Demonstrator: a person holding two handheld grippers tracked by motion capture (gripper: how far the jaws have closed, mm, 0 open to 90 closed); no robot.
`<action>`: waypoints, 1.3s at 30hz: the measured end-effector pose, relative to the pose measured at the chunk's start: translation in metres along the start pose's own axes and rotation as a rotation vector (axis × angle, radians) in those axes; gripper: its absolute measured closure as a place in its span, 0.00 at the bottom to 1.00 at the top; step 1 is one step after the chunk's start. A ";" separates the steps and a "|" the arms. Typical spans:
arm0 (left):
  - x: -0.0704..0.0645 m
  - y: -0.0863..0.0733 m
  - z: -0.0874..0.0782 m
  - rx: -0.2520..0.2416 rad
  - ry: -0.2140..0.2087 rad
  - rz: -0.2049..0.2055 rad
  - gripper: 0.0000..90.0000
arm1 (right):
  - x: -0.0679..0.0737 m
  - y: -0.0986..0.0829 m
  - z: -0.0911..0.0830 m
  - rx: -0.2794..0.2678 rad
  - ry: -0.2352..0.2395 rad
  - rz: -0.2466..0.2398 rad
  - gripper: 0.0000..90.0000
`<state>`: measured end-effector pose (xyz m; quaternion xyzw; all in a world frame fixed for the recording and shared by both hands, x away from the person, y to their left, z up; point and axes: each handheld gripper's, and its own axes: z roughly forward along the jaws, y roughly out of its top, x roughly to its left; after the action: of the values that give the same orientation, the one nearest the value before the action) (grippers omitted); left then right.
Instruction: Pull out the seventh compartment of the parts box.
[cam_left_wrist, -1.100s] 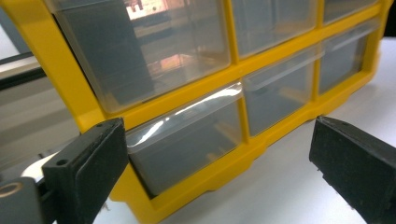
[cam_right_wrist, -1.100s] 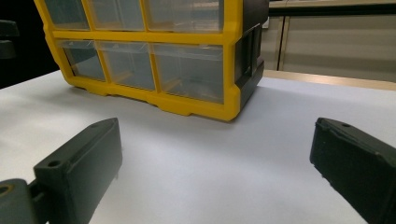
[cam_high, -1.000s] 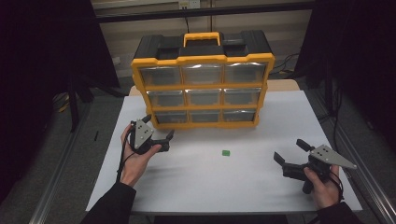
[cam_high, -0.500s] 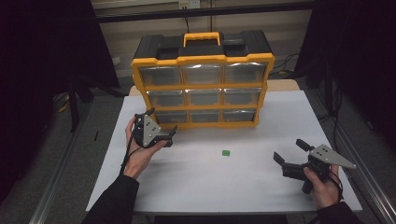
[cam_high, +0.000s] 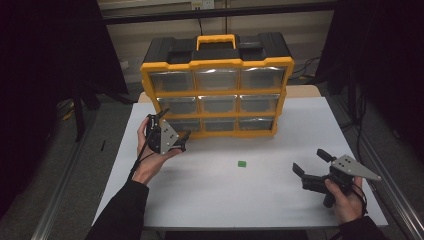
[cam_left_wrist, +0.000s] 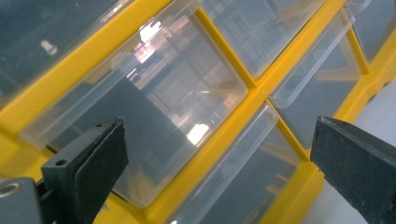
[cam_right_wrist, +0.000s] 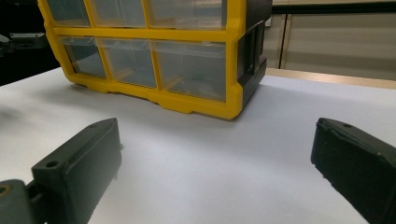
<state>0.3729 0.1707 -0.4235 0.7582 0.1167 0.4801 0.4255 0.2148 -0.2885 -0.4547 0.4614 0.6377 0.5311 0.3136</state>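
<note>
Reaching closer, the left tongs (cam_high: 172, 131) have moved up to the yellow drawer box (cam_high: 217, 65), wide open, ready to pull; right tongs (cam_high: 309, 164) wait open.

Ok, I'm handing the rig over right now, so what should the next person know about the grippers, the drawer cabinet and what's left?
Left gripper: open, empty, raised at the cabinet's lower-left drawers, jaws apart and touching nothing.
Right gripper: open, empty, held low over the table at the right, aimed at the cabinet.
Yellow drawer cabinet: upright at the back of the table, all nine clear drawers look shut.
Small green piece: lying loose on the table in front of the cabinet.
Done: nothing gripped, no drawer opened.
Left: probably open a lower-left drawer and deal with the green piece.
</note>
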 end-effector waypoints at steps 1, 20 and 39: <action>0.000 0.001 0.001 -0.005 -0.002 0.009 0.04 | 0.000 0.000 0.000 0.001 -0.001 0.001 0.01; -0.019 -0.007 0.012 0.068 0.032 0.190 0.08 | 0.000 -0.001 0.000 0.004 0.003 -0.002 0.01; -0.028 -0.015 0.024 0.101 0.080 0.379 0.29 | -0.001 -0.001 0.001 0.009 -0.011 -0.005 0.02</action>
<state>0.3817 0.1507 -0.4574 0.7672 0.0126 0.5750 0.2840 0.2153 -0.2888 -0.4561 0.4641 0.6396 0.5249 0.3163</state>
